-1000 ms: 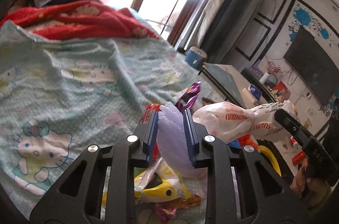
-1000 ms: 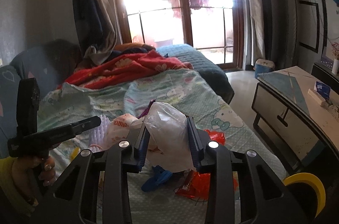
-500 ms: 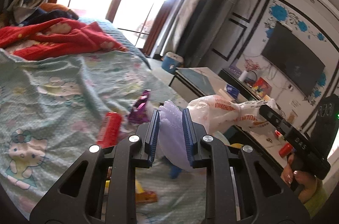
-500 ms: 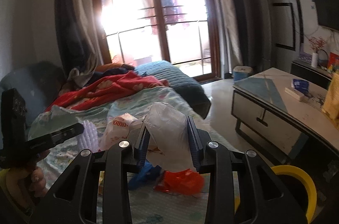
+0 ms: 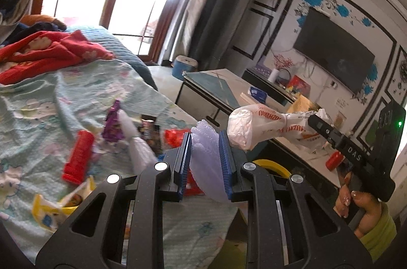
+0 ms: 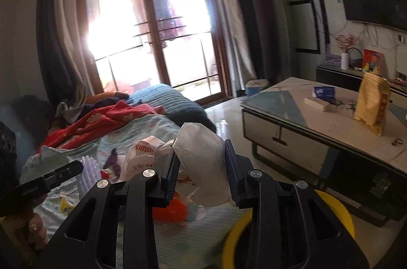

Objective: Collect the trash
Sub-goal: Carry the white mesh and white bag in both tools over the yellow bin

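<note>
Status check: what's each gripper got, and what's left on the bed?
Left hand-held gripper shut on lilac foam net. Right hand-held gripper shut on white plastic bag. Red tube, wrappers remain on bed.

Bed [image 5: 84, 91]: at the left, wrappers [image 5: 112, 126] and a tube [image 5: 77, 157] scattered on it.
Blanket [image 5: 48, 53]: heaped at the bed's far end.
Low table [image 6: 318, 121]: right of the bed, a pouch [image 6: 372, 103] stood upright on it.
Bin rim [image 6: 340, 208]: between bed and table.
Window [image 6: 152, 27]: behind the bed.
</note>
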A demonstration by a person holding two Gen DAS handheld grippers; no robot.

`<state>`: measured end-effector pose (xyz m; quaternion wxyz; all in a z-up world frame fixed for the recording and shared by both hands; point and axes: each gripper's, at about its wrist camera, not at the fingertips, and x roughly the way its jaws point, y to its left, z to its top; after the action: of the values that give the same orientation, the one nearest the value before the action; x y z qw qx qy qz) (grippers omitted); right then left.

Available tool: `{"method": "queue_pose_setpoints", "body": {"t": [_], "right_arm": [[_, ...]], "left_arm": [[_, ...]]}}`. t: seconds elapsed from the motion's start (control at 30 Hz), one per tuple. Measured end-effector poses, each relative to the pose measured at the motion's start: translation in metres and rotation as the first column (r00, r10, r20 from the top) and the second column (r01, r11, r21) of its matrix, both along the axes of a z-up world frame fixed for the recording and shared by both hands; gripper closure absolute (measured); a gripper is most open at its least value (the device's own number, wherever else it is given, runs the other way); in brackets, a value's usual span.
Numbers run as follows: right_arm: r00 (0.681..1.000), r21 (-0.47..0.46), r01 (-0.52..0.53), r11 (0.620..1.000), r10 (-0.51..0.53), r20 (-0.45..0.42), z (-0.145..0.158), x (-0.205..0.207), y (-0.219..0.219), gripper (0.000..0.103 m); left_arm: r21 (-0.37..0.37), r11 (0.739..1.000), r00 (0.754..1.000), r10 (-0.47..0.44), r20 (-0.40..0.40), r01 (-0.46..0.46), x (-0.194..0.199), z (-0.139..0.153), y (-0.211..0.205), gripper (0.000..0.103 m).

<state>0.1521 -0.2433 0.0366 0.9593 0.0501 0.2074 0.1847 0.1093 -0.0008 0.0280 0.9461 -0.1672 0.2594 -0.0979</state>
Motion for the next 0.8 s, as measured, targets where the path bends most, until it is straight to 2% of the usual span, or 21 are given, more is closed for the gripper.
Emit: {"method": "queue_pose_setpoints", "body": {"t": [0.43, 0.8], "right_arm": [[0.987, -0.037, 0.153, 0.988, -0.154, -0.034, -0.014, -0.004, -0.070, 0.071], [0.961, -0.083, 0.248, 0.965, -0.256, -0.106, -0.051, -0.013, -0.125, 0.071]], "left_arm": [[0.064, 0.991, 0.993, -0.116, -0.028, 0.118, 0.022, -0.019, -0.073, 0.087], [0.131, 0.977, 0.985, -0.164, -0.058, 0.171, 0.043, -0.042, -0.131, 0.087]]}}
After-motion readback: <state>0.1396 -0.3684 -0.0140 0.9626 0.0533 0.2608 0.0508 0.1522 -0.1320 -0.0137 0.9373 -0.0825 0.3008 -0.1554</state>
